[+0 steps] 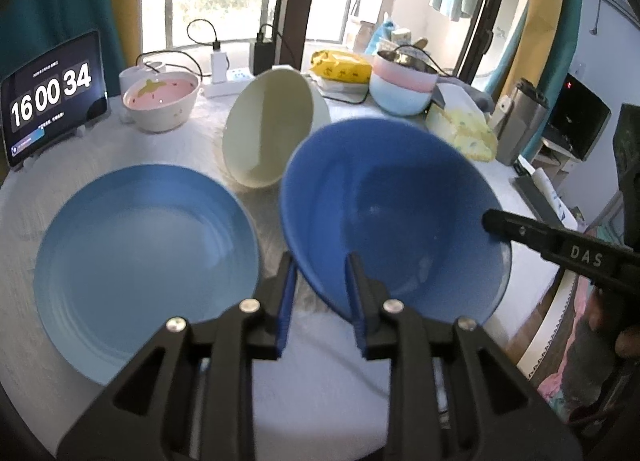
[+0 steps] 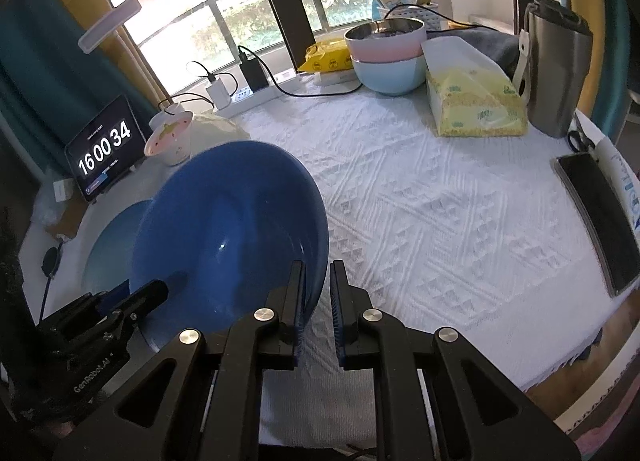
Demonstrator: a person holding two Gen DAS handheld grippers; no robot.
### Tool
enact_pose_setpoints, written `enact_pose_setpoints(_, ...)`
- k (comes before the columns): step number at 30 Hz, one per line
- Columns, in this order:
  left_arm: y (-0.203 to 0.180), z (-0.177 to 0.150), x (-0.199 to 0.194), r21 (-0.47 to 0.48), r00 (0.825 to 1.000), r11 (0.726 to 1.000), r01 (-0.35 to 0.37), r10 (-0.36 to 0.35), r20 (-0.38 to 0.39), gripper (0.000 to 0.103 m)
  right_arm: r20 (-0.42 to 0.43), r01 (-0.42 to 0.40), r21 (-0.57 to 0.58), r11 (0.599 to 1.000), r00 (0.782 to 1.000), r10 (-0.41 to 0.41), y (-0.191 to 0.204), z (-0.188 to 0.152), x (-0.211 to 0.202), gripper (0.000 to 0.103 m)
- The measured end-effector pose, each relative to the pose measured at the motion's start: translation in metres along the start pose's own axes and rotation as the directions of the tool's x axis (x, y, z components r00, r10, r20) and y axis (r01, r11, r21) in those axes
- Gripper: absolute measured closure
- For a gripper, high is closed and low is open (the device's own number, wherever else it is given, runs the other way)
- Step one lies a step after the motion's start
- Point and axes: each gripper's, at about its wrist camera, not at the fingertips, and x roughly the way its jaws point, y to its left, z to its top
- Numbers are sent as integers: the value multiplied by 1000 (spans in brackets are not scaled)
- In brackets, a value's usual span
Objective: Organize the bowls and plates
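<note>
Right now I'm mid-handover with the dark blue bowl [image 1: 394, 217], tilted above the white cloth [image 2: 420, 201] just right of the light blue plate [image 1: 146, 245]. My right gripper [image 2: 317, 301] pinches its rim. My left gripper [image 1: 322, 289] straddles the near rim, though I can't quite tell whether its pads press. Next I judge the bowl needs lowering level, perhaps onto the plate, before either lets go. Both hands angle steeply down toward the table.

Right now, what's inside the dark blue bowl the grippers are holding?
The dark blue bowl looks empty: only bare glazed interior shows. What lies beneath it is hidden.
</note>
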Motion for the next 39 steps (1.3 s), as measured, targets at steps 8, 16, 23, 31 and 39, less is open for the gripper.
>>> enact_pose_setpoints(8,8,13,-1,-29,1000,1000,-9,10,26,72,25,22,-10,1000,999,-22,-1,19,-1,90)
enact_pose_setpoints(16,23,28,-1,-67,998,997,-25,29,59,70,57,42,-50,998,998,-39,4,40,-1,77)
enact_pose_setpoints(23,40,42,4,-100,996,994,-42,50,78,69,61,33,-115,993,998,-26,22,61,11,77)
enact_pose_setpoints(31,52,57,13,-111,994,992,-53,64,93,69,45,0,-160,987,999,7,44,77,31,77)
enact_pose_setpoints(39,60,69,24,-121,993,991,-51,64,104,69,31,-27,-190,981,999,33,63,93,50,77)
